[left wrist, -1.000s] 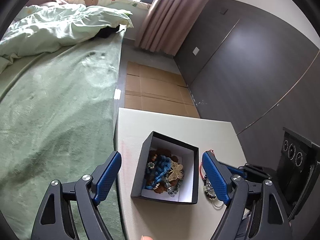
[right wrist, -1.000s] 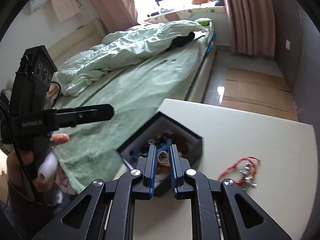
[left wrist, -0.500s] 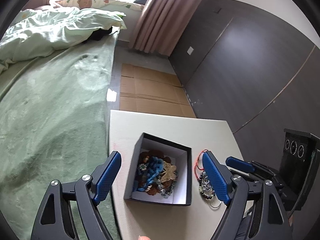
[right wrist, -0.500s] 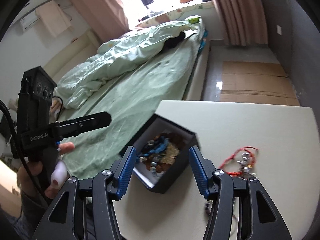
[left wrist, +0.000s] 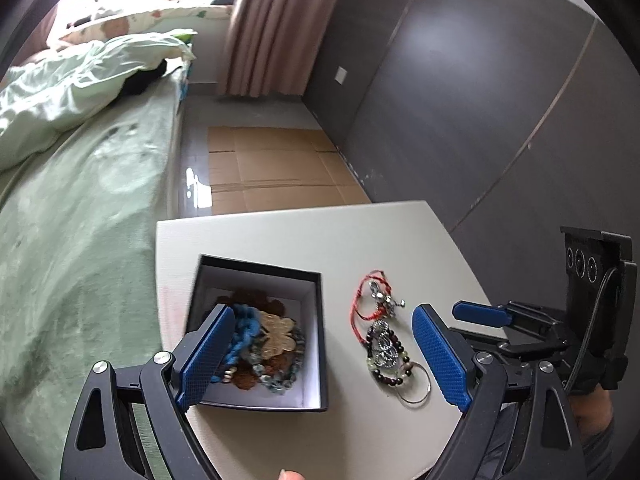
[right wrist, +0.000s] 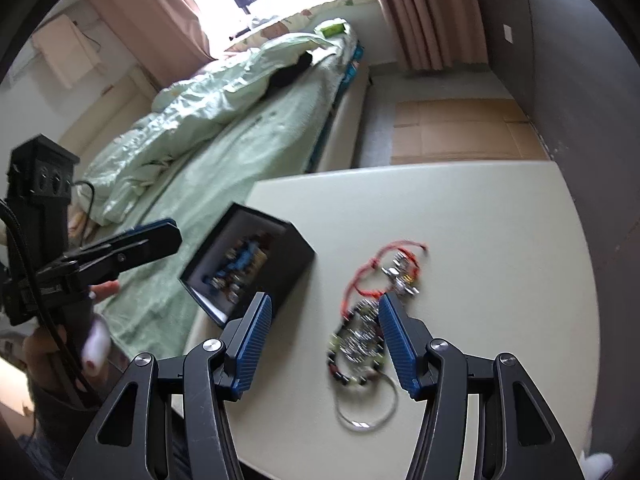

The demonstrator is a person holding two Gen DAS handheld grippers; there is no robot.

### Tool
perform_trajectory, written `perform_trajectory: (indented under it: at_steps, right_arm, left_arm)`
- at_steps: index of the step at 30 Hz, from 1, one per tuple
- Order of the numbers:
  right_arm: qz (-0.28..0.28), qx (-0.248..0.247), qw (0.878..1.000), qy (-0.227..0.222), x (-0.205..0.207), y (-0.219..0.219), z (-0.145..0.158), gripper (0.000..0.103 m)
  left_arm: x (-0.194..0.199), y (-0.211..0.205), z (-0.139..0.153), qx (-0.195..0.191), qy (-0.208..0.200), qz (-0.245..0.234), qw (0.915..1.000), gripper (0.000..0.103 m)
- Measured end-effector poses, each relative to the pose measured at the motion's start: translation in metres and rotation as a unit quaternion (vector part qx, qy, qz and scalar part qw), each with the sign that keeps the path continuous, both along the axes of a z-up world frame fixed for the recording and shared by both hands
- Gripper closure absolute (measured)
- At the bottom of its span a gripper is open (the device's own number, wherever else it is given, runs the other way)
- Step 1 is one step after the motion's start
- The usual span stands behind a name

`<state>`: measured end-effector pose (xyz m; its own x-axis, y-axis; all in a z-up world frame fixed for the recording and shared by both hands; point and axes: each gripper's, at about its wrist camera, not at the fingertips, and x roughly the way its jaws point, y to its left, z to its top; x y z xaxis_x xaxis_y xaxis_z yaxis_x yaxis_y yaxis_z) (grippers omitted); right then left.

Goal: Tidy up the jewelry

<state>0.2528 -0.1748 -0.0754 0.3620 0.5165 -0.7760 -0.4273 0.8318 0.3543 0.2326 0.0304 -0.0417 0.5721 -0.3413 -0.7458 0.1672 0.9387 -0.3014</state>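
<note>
Two grippers fill the lower edge of each view, both with blue pads spread wide and nothing between them: the left gripper (left wrist: 320,356) hangs over the near half of the table, its left pad in front of the box, and the right gripper (right wrist: 322,344) sits low at centre frame with its right pad just over the loose pile. Just beyond, at lower centre of the right wrist view, lie a beaded bracelet (right wrist: 356,346) with a thin metal ring (right wrist: 366,408) at its near end, and a little farther a red cord bracelet (right wrist: 380,268) with silver charms, all on the pale table (right wrist: 500,240). To their left stands the black jewelry box (left wrist: 260,336), open, already heaped with blue cord, beads and a gold butterfly piece (left wrist: 276,330). Beyond the table are flattened cardboard (left wrist: 272,168) on the floor and a green bed (left wrist: 80,200) at upper left. The pieces overlap, so a pinch on one probably drags its neighbour; a dangling cord could snag the box rim, and the box sits near the table's bed-side edge, where a nudge might tip it.
</note>
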Motion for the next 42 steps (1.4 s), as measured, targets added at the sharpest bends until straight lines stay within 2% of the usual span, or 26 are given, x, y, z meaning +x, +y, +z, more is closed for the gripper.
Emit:
perform_trajectory:
  at_steps: [11,13,14,20,25,29,32,34,42]
  right_arm:
    - [0.052,-0.081,0.995,0.01,-0.019,-0.006,-0.029,0.045]
    - [0.061,-0.093,0.994,0.009,-0.023,-0.006,-0.034,0.028]
    - [0.063,-0.096,0.993,0.006,-0.026,-0.006,-0.035,0.026]
    - [0.08,-0.112,0.99,0.006,-0.033,-0.003,-0.045,0.026]
    - [0.101,-0.15,0.983,0.008,-0.038,0.012,-0.062,0.026]
    - [0.116,-0.185,0.976,0.008,-0.04,0.023,-0.077,0.033]
    - [0.119,-0.2,0.973,-0.011,-0.042,0.024,-0.078,0.041]
    - [0.116,-0.206,0.971,-0.019,-0.043,0.02,-0.078,0.051]
    - [0.112,-0.209,0.971,-0.011,-0.046,0.008,-0.075,0.053]
  left_arm:
    - [-0.002,-0.008,-0.009,0.014,0.011,-0.013,0.9998,0.012]
    - [-0.004,-0.009,-0.01,0.02,0.013,-0.018,0.9996,0.012]
    - [-0.004,-0.01,-0.011,0.023,0.014,-0.019,0.9995,0.012]
    - [-0.009,-0.011,-0.018,0.035,0.021,-0.023,0.9989,0.012]
    - [-0.01,-0.01,-0.021,0.041,0.025,-0.024,0.9986,0.012]
    - [-0.01,-0.008,-0.02,0.038,0.025,-0.022,0.9987,0.012]
    - [-0.009,-0.008,-0.02,0.036,0.025,-0.021,0.9988,0.012]
    - [-0.009,-0.008,-0.021,0.036,0.025,-0.022,0.9988,0.012]
    - [-0.008,-0.017,-0.021,0.038,0.021,-0.034,0.9985,0.012]
